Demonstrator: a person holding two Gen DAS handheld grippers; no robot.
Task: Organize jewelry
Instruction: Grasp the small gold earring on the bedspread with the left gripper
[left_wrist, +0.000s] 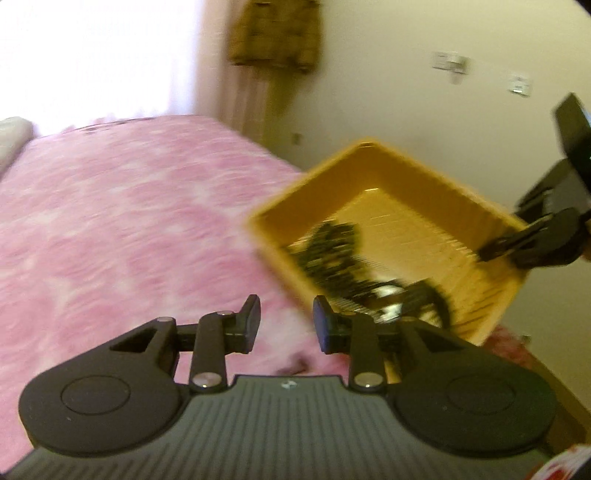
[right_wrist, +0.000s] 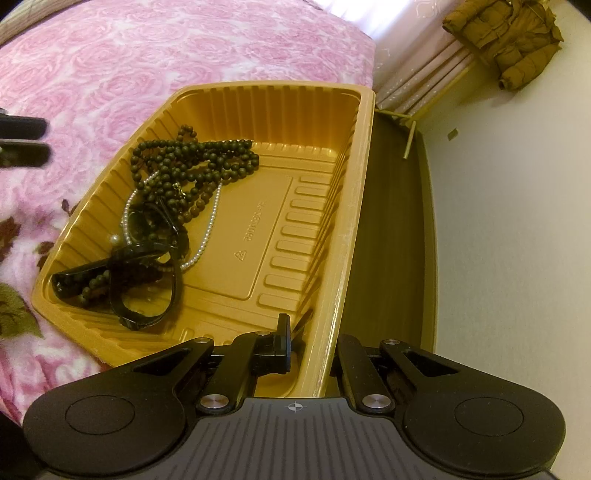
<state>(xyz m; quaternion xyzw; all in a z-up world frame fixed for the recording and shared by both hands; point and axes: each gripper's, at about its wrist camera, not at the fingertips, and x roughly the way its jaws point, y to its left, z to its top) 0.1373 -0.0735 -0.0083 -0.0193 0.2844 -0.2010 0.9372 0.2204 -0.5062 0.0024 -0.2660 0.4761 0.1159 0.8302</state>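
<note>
While right fingers (right_wrist: 312, 347) clench the tray (right_wrist: 364, 147) rim, only that view resolves beads (right_wrist: 192, 162); left fingers (left_wrist: 286, 325) gape empty.

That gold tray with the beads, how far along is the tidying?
Done: dark bead necklaces, a pearl strand and a black strap lie inside the gold tray. In hand: the right gripper pinches the tray's rim; the left gripper is open, empty. No loose jewelry shows on the pink blanket.

Left gripper (left_wrist: 286, 325) with jaws parted and empty; right gripper (right_wrist: 312, 345) with jaws clamped, angled steeply downward.
</note>
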